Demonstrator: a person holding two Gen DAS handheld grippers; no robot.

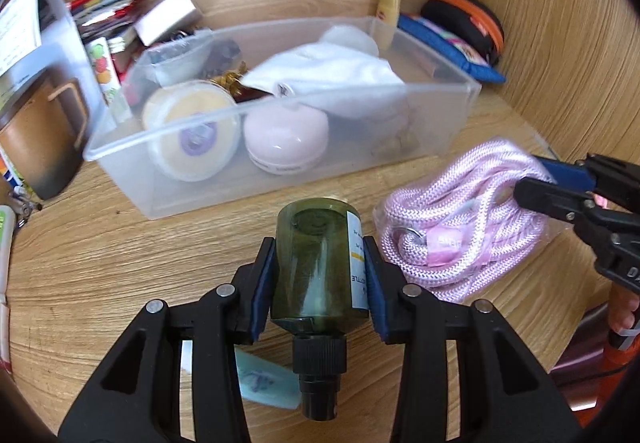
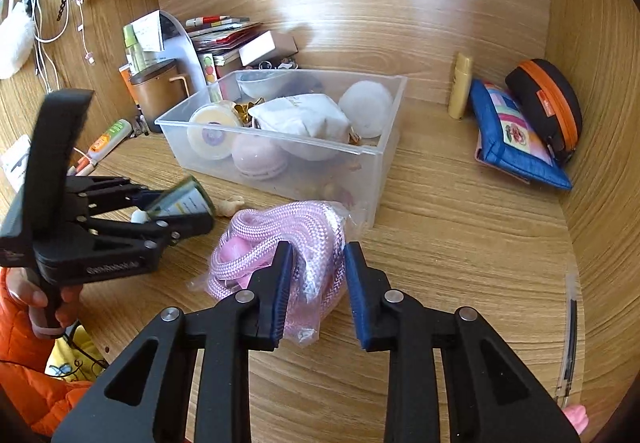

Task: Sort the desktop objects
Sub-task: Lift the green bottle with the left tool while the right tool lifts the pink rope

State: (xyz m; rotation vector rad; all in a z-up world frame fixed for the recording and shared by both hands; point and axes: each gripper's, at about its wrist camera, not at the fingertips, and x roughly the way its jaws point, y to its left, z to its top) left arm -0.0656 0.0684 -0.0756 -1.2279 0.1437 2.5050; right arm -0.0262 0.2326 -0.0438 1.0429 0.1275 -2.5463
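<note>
- Left tool (image 1: 320,275): clamped on a dark green bottle (image 1: 318,263), pads on either flank. Bottle held clear of the desk (image 1: 120,267), long axis along the fingers, black cap end toward the camera, base pointing to 12 o'clock.
- Right tool (image 2: 316,291): fingers apart, straddling the near end of a bagged pink rope (image 2: 280,247). Left pad touches or nearly touches the coil; right pad stands apart from it. Nothing gripped yet.
- Rope lies on the desk just ahead of the right tool, at 12 o'clock, bundle running toward 10 o'clock. In the left view it sits at 2 o'clock, just beside the bottle.
- Clear plastic bin (image 1: 280,163): beyond both tools, 12 o'clock from the left, 11 o'clock from the right. Already holds a white cloth pouch (image 1: 328,79), round tins, and a pink case.
- Judgement: the left tool is nearer the bin; carrying the bottle forward over the near rim looks the shorter move. The right needs to close first.
- Far: blue pouch (image 2: 516,139) and an orange-zip case (image 2: 548,103) at 1 o'clock, against the wall.
</note>
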